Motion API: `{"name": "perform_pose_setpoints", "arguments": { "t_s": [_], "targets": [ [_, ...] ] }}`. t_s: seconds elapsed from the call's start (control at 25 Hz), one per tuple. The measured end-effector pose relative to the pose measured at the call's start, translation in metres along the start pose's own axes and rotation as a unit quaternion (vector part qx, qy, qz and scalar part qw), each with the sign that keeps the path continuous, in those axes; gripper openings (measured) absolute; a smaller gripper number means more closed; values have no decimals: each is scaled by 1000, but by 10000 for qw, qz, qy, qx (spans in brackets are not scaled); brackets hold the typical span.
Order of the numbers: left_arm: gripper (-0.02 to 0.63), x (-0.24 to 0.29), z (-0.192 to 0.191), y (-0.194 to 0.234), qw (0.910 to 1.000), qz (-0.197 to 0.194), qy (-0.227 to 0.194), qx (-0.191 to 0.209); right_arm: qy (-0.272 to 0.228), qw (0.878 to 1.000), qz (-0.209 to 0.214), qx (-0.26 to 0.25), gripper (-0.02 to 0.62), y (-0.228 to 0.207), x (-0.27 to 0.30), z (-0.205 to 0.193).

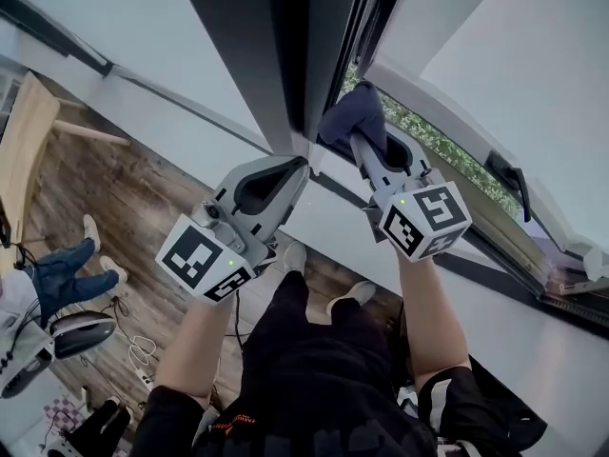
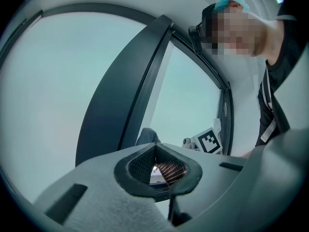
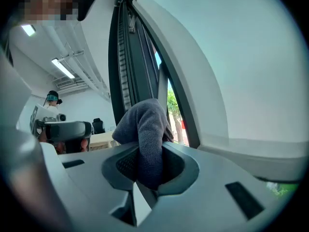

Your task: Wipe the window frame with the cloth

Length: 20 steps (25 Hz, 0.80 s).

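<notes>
A dark grey-blue cloth (image 1: 354, 114) is bunched in my right gripper (image 1: 366, 141), which is shut on it and holds it up against the dark window frame (image 1: 290, 55) beside the open gap. In the right gripper view the cloth (image 3: 145, 127) hangs folded between the jaws of that gripper (image 3: 149, 166), next to the frame's dark upright (image 3: 126, 57). My left gripper (image 1: 293, 171) sits just left of it, below the frame, shut with nothing in it. In the left gripper view the left gripper (image 2: 157, 149) points at the dark upright (image 2: 120, 95), and the cloth (image 2: 147, 135) peeks over it.
The open white sash (image 1: 495, 74) with its black handle (image 1: 509, 174) stands to the right, with greenery beyond the gap. Below are a wooden floor, a pale wooden table (image 1: 24, 150), a seated person's legs (image 1: 57, 269) and a grey appliance (image 1: 81, 331).
</notes>
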<state>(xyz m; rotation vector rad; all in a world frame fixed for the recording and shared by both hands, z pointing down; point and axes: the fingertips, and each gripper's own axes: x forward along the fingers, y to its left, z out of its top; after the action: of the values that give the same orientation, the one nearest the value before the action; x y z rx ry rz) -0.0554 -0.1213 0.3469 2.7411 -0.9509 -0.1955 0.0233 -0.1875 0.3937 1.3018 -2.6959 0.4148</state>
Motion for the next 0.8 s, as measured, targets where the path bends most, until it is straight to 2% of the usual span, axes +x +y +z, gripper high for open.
{"name": "perform_pose_setpoints", "arguments": {
  "t_s": [0.36, 0.8],
  "targets": [
    [20, 8, 73, -23, 9971, -122, -442, 606, -937, 9927, 131, -747, 63, 6, -34, 135],
    [20, 10, 149, -45, 9876, -211, -1025, 1169, -1848, 9711, 333, -1474, 63, 44, -58, 262]
  ]
}}
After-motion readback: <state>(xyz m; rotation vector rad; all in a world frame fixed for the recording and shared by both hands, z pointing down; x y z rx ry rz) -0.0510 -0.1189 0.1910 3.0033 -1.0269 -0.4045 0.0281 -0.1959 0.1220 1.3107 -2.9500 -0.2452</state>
